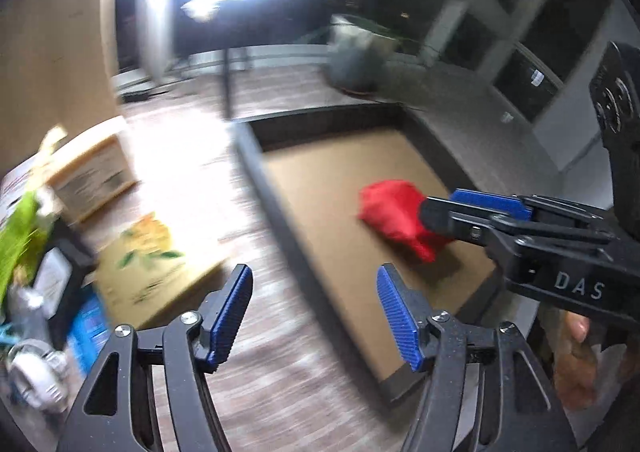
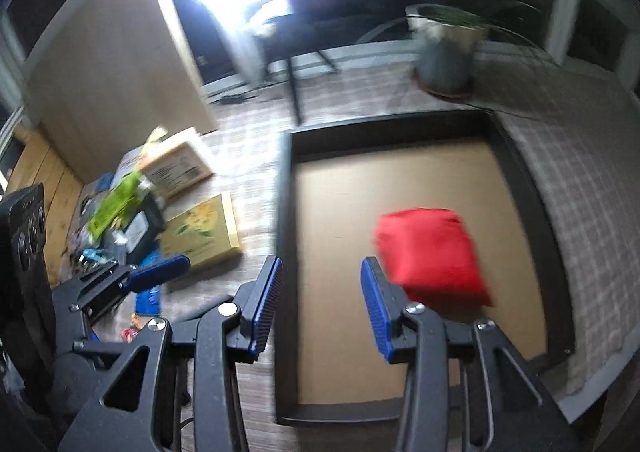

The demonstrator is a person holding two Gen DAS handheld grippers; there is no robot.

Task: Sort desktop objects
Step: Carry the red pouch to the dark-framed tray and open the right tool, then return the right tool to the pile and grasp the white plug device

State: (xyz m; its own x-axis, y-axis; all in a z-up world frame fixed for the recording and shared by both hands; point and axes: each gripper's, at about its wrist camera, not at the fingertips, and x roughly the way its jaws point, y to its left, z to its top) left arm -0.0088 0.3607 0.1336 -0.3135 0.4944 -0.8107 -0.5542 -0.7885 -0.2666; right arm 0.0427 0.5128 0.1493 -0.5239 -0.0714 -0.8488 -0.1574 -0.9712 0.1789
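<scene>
Both grippers open, red pouch sitting in the tray

The red fabric pouch point(image 2: 432, 256) lies on the brown floor of the dark-rimmed tray point(image 2: 520, 187), toward its right side. The right gripper point(image 2: 318, 304) hangs over the tray's near left part with its blue pads spread wide and nothing between them; the pouch is just past its right finger. In the left wrist view the left gripper point(image 1: 316, 312) is also spread open and empty, over the table by the tray's left rim, with the pouch beyond it. Off to the left there's a blurry heap: a yellow flower-print box point(image 2: 204, 232), a tan carton point(image 2: 176, 167), a green packet point(image 2: 114, 207).
</scene>
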